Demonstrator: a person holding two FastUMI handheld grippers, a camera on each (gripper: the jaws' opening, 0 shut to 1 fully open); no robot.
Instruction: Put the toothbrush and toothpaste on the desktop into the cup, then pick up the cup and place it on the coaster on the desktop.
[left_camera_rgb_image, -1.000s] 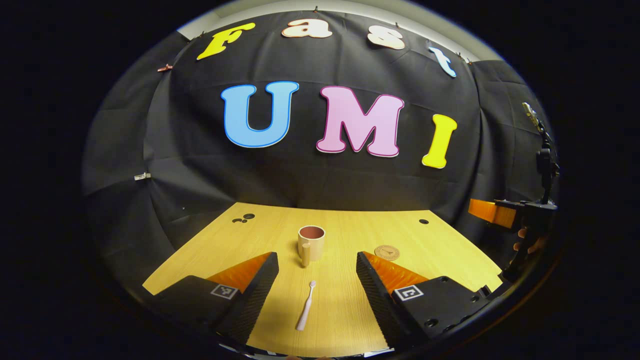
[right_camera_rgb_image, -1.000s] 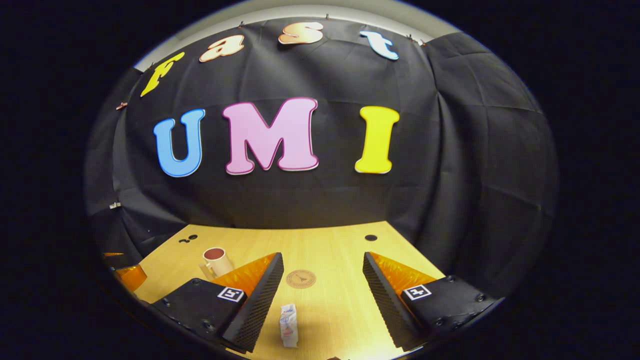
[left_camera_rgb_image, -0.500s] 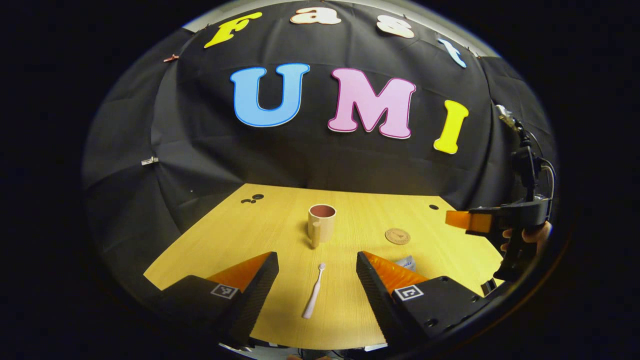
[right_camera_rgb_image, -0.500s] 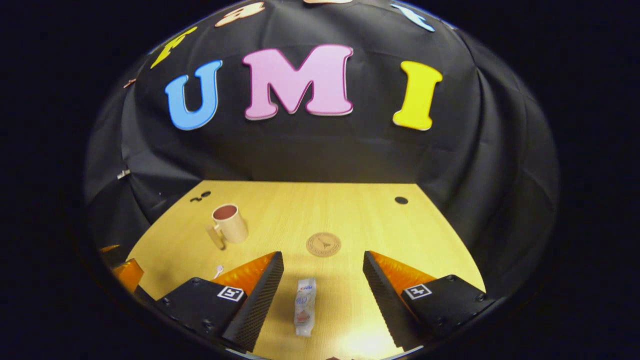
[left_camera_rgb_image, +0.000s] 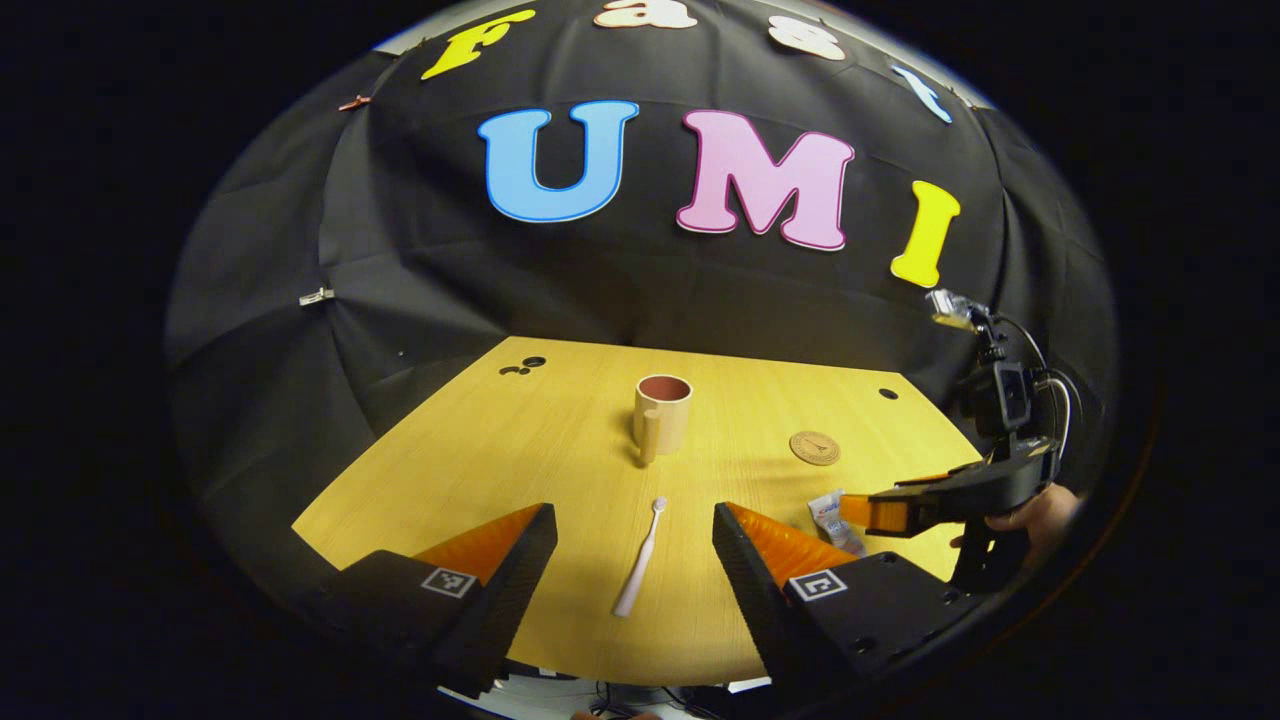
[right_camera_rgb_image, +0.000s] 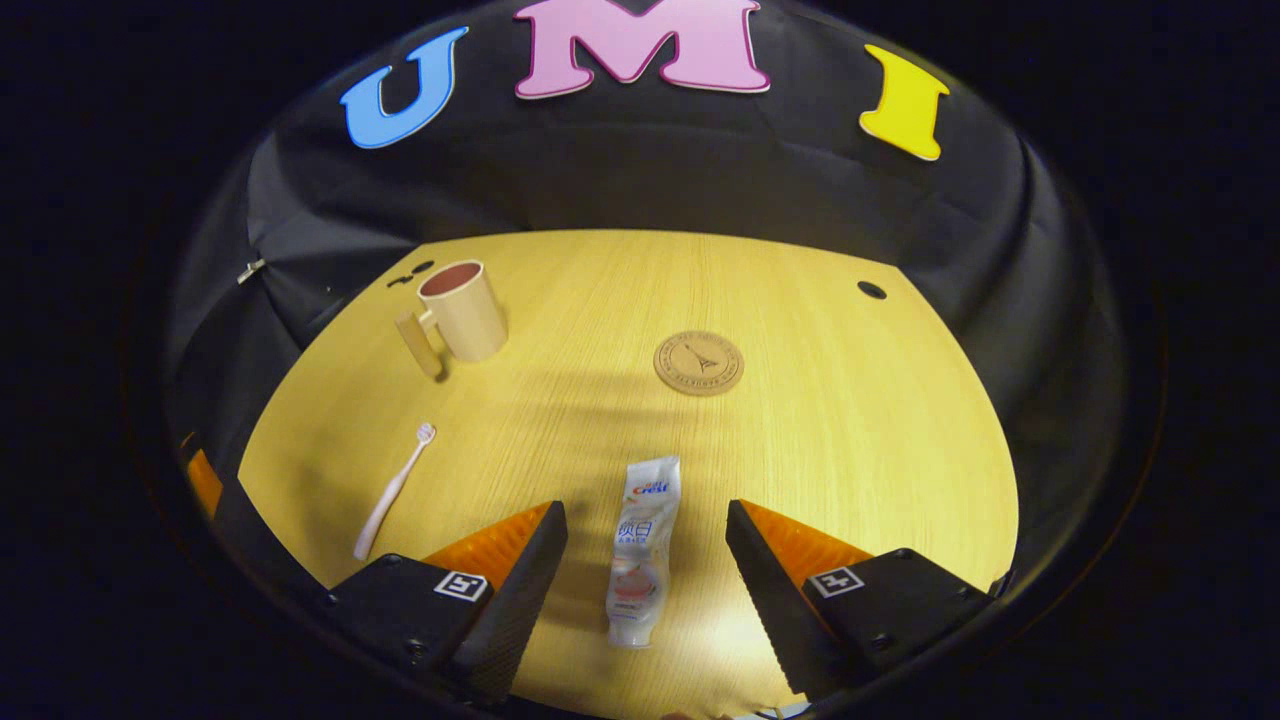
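A pale pink toothbrush (left_camera_rgb_image: 640, 556) lies flat on the wooden desktop (left_camera_rgb_image: 480, 450), right between the wide-apart fingers of my open left gripper (left_camera_rgb_image: 634, 520). Beyond it stands a beige cup (left_camera_rgb_image: 662, 415) with a handle, upright and empty. A white toothpaste tube (right_camera_rgb_image: 640, 547) lies between the fingers of my open right gripper (right_camera_rgb_image: 646, 520), cap end toward me. The round cork coaster (right_camera_rgb_image: 699, 362) rests farther back. In the left gripper view the right gripper (left_camera_rgb_image: 905, 505) hovers over the tube (left_camera_rgb_image: 830, 515), held by a hand (left_camera_rgb_image: 1030, 515). The right gripper view also has the toothbrush (right_camera_rgb_image: 392, 490) and cup (right_camera_rgb_image: 462, 313).
Small dark holes mark the desktop at the back left (left_camera_rgb_image: 522, 366) and back right (right_camera_rgb_image: 871, 290). Black cloth walls the desk on the far side and both flanks. The near desk edge (left_camera_rgb_image: 600, 672) runs just under my left gripper.
Both grippers have tilted downward toward the desktop. The right gripper has dropped low over the toothpaste tube. The toothbrush, cup and coaster have not moved.
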